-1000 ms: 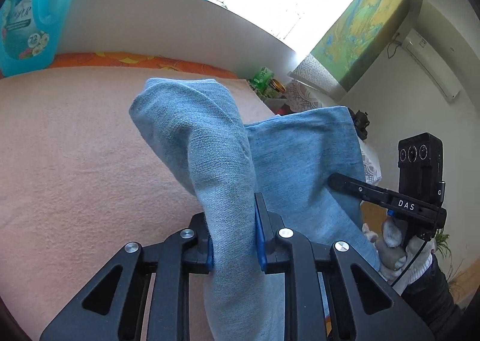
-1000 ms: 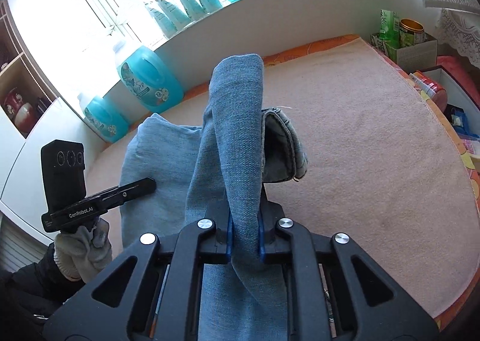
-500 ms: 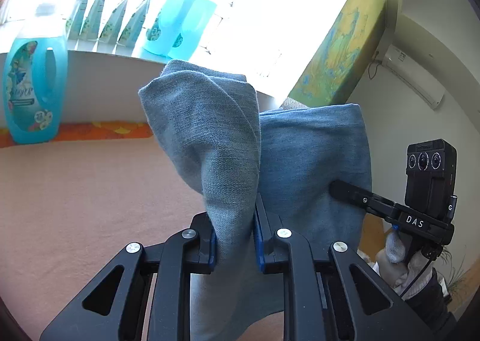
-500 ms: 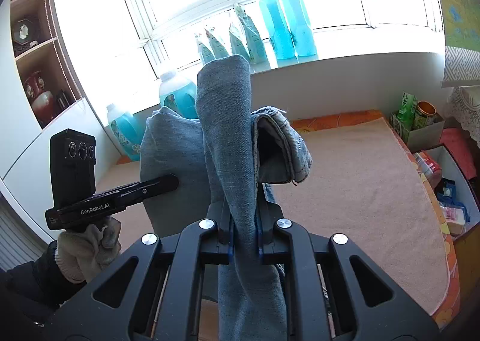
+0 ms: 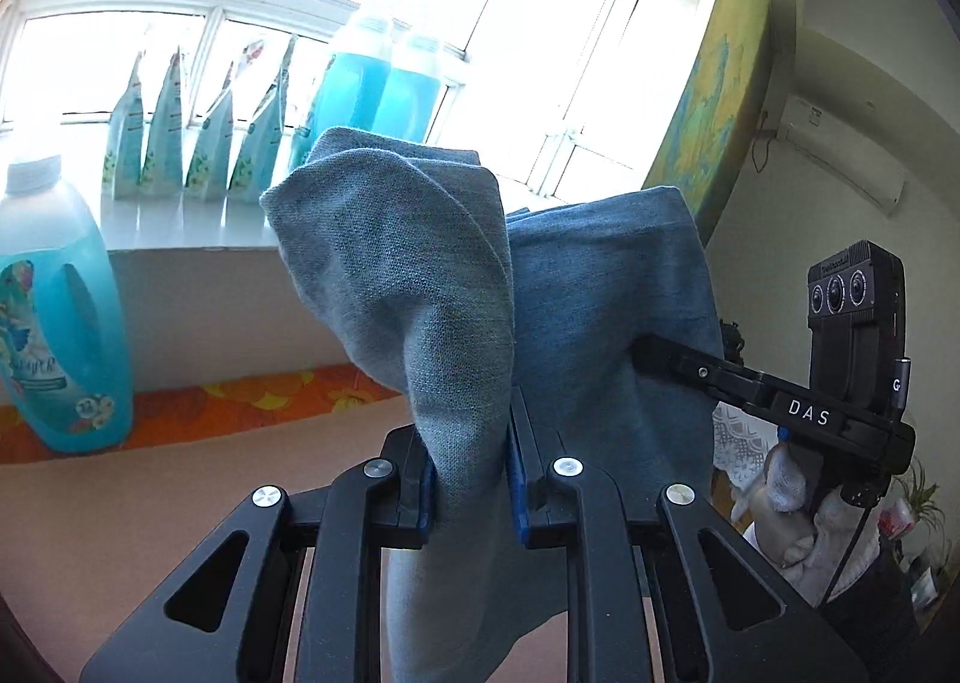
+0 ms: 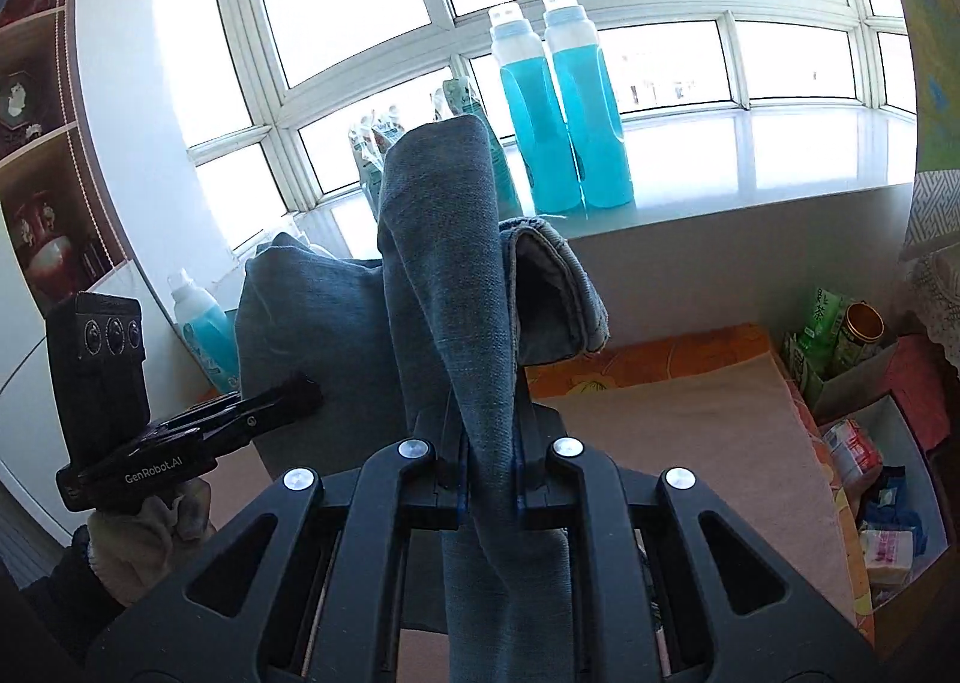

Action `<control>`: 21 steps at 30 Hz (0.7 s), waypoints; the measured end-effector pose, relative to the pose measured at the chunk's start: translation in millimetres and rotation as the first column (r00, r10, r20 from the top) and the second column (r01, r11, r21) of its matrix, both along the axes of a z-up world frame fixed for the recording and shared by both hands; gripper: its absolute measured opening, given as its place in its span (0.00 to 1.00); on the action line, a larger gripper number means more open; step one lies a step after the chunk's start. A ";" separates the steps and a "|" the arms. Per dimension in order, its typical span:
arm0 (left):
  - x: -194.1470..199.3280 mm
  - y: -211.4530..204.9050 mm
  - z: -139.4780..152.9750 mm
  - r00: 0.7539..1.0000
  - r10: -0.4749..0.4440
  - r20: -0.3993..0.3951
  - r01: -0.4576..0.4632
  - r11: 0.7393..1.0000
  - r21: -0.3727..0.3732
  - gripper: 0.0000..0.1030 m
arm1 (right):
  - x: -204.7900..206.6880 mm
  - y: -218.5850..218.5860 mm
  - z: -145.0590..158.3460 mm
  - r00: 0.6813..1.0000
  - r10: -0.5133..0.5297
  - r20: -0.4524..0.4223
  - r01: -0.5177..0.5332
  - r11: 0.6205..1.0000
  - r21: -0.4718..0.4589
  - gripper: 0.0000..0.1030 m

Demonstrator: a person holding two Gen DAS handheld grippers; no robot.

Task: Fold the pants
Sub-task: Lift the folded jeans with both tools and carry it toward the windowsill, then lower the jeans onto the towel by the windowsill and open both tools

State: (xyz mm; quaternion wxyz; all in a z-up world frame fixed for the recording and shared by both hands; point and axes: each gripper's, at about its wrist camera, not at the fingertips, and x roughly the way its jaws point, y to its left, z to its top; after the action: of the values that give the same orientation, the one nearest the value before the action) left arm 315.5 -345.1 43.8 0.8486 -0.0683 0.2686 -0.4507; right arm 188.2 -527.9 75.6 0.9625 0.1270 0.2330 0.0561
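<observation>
Blue denim pants hang in the air, held up by both grippers above the peach-coloured mat. My left gripper is shut on a bunched fold of the pants. My right gripper is shut on another fold of the pants, with a hem or waistband edge drooping to its right. Each gripper shows in the other's view: the right one pinching the cloth's right edge, the left one pinching its left edge.
Blue detergent bottles and refill pouches stand on the window sill. A large blue jug stands at the mat's far left. Boxes with cans and packets sit to the right of the mat.
Both grippers have lifted and tilted upward with the pants, so the views now face the windows instead of looking down at the mat. The grips have not changed.
</observation>
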 end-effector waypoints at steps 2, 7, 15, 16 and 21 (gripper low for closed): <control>15.9 -8.5 -5.7 1.000 -0.001 0.003 0.001 1.000 0.020 0.16 | 22.3 -9.7 -8.3 1.000 0.001 -0.009 0.000 1.000 0.017 0.11; 64.5 -25.8 -32.9 1.000 0.011 -0.026 -0.010 0.999 0.050 0.16 | 76.7 -30.9 -42.3 0.998 0.004 -0.055 -0.002 0.999 0.047 0.11; 132.5 -38.2 -100.3 0.992 0.081 -0.101 -0.071 0.993 0.098 0.14 | 163.0 -60.0 -116.0 0.982 0.000 -0.190 0.006 0.999 0.032 0.11; 140.4 -38.3 -105.9 0.990 0.104 -0.094 -0.092 0.989 0.116 0.14 | 171.7 -63.1 -123.5 0.978 -0.017 -0.208 0.019 1.000 0.008 0.11; 161.8 -30.6 -114.6 0.979 0.200 -0.048 -0.189 0.966 0.174 0.14 | 191.5 -83.1 -141.1 0.950 -0.195 -0.245 0.169 0.978 -0.120 0.28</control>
State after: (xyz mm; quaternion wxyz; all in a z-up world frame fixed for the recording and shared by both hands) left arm 477.2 -375.7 -70.8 0.8823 -0.0372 0.3251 -0.3383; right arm 379.6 -611.0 -65.6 0.9305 0.1068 0.3448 -0.0612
